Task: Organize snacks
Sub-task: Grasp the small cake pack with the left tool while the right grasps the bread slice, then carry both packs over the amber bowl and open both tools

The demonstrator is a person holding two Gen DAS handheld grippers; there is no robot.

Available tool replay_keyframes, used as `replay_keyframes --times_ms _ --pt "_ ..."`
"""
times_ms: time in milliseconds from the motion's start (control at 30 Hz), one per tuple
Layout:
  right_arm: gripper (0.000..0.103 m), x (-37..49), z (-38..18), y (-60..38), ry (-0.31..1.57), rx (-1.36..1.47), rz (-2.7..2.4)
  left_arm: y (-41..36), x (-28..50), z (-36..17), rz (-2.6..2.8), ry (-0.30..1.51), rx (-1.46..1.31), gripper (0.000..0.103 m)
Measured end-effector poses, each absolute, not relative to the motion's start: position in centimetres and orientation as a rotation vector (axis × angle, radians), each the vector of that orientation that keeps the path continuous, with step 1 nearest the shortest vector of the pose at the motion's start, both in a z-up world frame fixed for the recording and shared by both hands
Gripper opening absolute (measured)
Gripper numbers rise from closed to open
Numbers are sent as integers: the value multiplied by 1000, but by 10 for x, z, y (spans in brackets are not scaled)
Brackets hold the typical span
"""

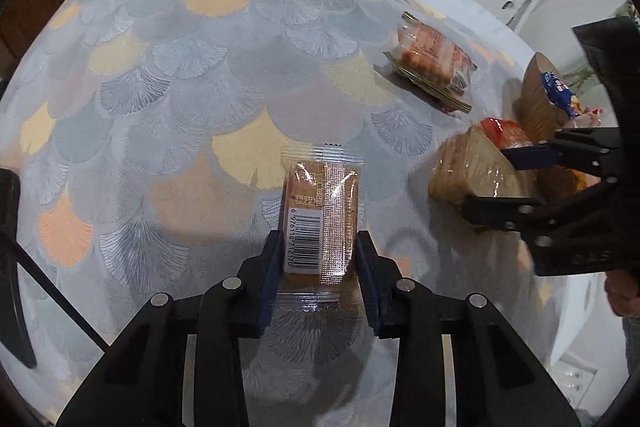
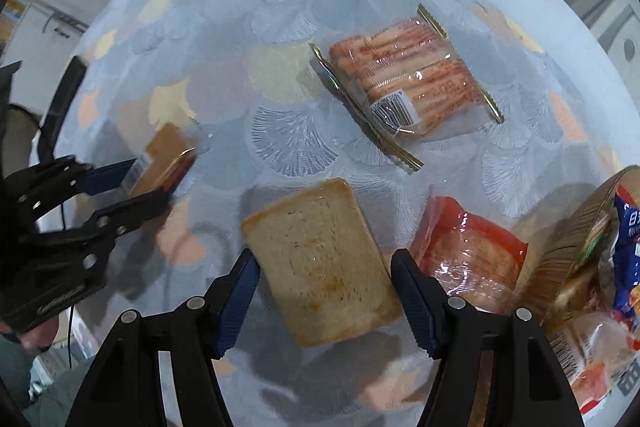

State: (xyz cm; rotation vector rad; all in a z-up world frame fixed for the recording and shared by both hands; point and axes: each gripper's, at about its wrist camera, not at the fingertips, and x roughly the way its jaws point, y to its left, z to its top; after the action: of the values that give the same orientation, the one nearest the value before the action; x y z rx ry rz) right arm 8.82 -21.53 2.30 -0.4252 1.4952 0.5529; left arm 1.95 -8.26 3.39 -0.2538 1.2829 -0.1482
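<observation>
Your left gripper (image 1: 316, 259) has its jaws pinching the near end of a small clear-wrapped biscuit packet (image 1: 320, 211), barcode side up, blue pads against both long edges. The packet lies on the tabletop (image 1: 160, 87), which is covered in a fan-patterned cloth.

Your right gripper (image 2: 324, 291) points down with its jaws spread on either side of a wrapped bread slice (image 2: 320, 263); the left pad looks close to the slice's edge, the right pad stands a little apart, and I cannot tell whether either is pressing.

Taking that bread slice as the landmark: a red-wrapped snack pack (image 2: 468, 251) lies just beside it on the right, a striped cracker pack with gold-edged seals (image 2: 408, 75) lies beyond it, and a woven basket (image 2: 576, 227) holding a blue packet (image 2: 628, 239) sits farther right at the tabletop's edge.
</observation>
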Motion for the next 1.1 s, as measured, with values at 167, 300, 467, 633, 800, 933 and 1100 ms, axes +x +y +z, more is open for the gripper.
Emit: replay_keyframes --times_ms 167,300,467,633,800,933,1100 --pt "66 82 9 -208 1529 -389 505 -79 22 32 -172 1290 -299 39" --pt "56 72 7 -213 1524 -306 442 -88 29 31 -179 1291 -253 39" --pt "56 51 9 -229 1574 -144 395 -94 33 32 -206 1302 -202 41" --pt "56 19 5 -237 1600 -90 359 -94 36 31 -244 1303 -186 41" --pt "74 30 3 -230 1607 -16 334 -86 35 30 -256 1296 -223 42" --pt "58 39 5 -222 1577 -87 280 -85 31 29 -180 1277 -256 40" --pt "56 33 8 -227 1581 -29 272 -97 32 32 -64 1271 -217 31"
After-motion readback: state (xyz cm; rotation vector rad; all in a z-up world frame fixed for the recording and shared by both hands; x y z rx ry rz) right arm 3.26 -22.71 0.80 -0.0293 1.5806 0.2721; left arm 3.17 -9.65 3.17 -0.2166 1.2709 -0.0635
